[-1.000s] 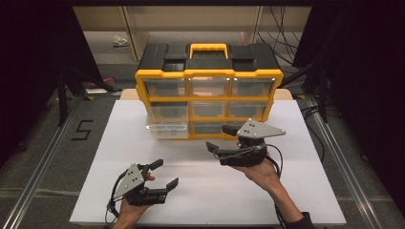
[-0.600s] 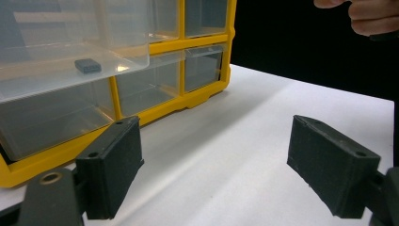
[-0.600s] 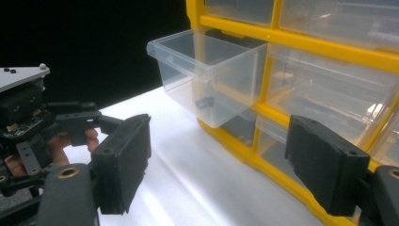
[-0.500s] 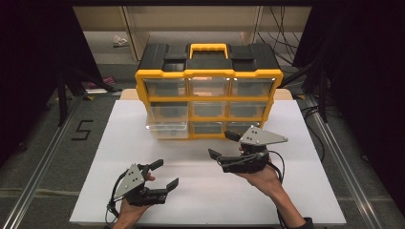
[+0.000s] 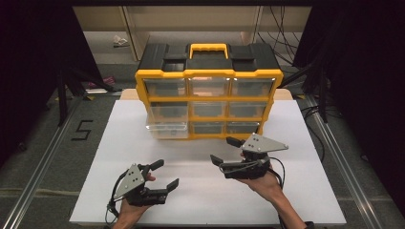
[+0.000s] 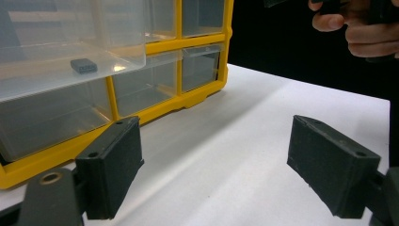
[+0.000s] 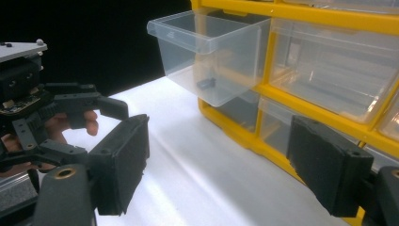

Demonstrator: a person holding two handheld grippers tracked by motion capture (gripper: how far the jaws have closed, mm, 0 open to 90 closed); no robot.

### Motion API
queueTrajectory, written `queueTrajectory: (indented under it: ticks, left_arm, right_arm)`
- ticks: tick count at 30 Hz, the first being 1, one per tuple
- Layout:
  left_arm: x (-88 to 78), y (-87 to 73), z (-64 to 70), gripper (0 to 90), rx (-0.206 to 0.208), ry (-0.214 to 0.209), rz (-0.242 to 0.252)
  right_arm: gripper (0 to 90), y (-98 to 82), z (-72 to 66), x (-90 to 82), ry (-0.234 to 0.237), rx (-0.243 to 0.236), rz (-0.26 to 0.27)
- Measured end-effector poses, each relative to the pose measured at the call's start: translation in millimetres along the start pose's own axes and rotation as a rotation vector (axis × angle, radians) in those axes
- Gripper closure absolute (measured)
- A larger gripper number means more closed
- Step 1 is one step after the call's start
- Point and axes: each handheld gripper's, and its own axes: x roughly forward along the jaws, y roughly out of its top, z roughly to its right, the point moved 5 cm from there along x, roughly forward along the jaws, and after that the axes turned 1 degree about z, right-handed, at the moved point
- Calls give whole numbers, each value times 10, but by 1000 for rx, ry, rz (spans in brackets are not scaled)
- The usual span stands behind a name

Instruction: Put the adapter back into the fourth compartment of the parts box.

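One yellow-framed organiser cabinet (image 5: pixel 208 90) with a black top and nine clear plastic drawers, in three rows of three, stands at the far side of the white bench (image 5: pixel 296 191). One drawer, the clear plastic drawer (image 5: pixel 167 125) at the left of the middle row, is pulled out; the other eight sit flush. Inside it lies one small dark block (image 6: pixel 83 65), perhaps rubber. The left tongs (image 5: pixel 165 174) rest near the front edge, released and empty. The right tongs (image 5: pixel 224 150), just before the cabinet, gape wide after opening, with nothing between them.
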Motion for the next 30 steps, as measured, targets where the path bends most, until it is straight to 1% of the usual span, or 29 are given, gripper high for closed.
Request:
queueTrajectory:
  ticks: [8,13,19,30]
  left_arm:
    - [2,0,7,179,1,-7,-2]
    - [2,1,10,179,2,-10,-2]
    - [0,2,9,178,1,-9,0]
    - [3,1,10,179,-1,-11,-3]
  right_arm:
    - [226,-85,-49,-9,1,-3,11]
    - [227,-151,-50,-40,-4,1,12]
    - [228,-227,-23,-101,-19,9,20]
    - [229,-370,49,-234,-44,40,31]
